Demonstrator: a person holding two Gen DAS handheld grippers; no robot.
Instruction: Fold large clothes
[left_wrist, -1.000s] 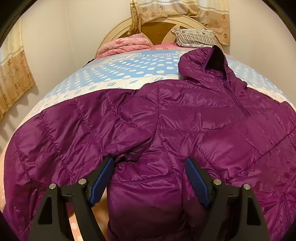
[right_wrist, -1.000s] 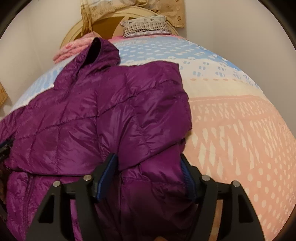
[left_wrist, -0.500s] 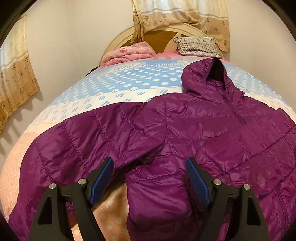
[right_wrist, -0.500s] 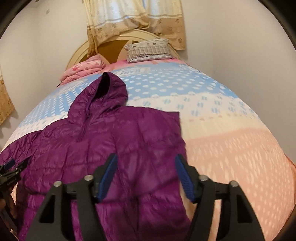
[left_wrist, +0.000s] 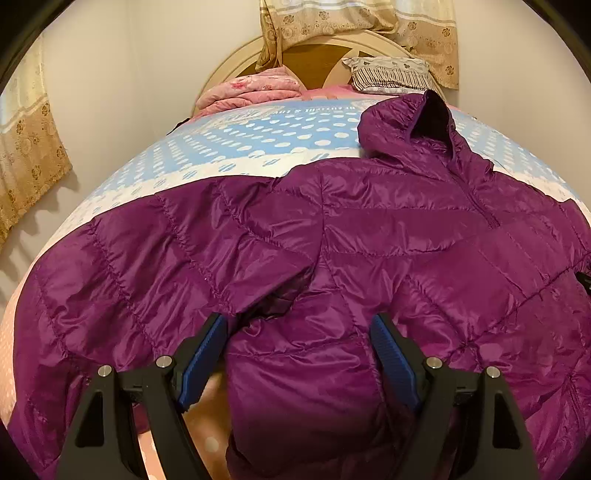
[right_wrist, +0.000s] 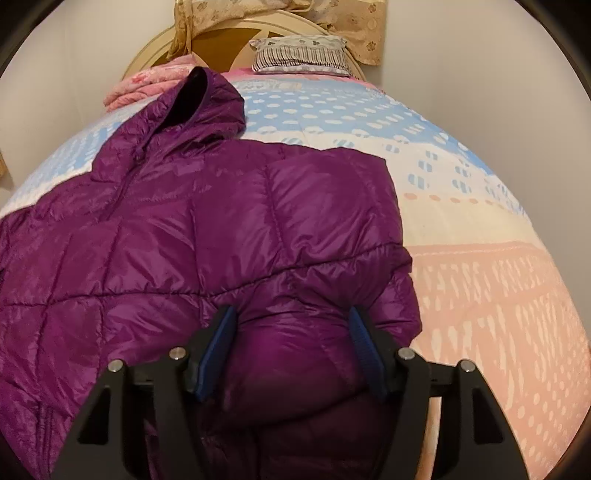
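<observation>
Hand-held gripper (right_wrist: 291, 347) over jacket (right_wrist: 229, 236), hood toward headboard (right_wrist: 218, 42)

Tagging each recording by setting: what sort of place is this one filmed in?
Most likely a home bedroom: a purple quilted hooded jacket lies on a bed with a dotted blue-and-pink sheet, below a rounded cream headboard and a striped pillow.

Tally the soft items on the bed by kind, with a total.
Purple hooded jacket: 1
Striped pillow: 1
Pink folded blanket: 1
Total: 3
</observation>
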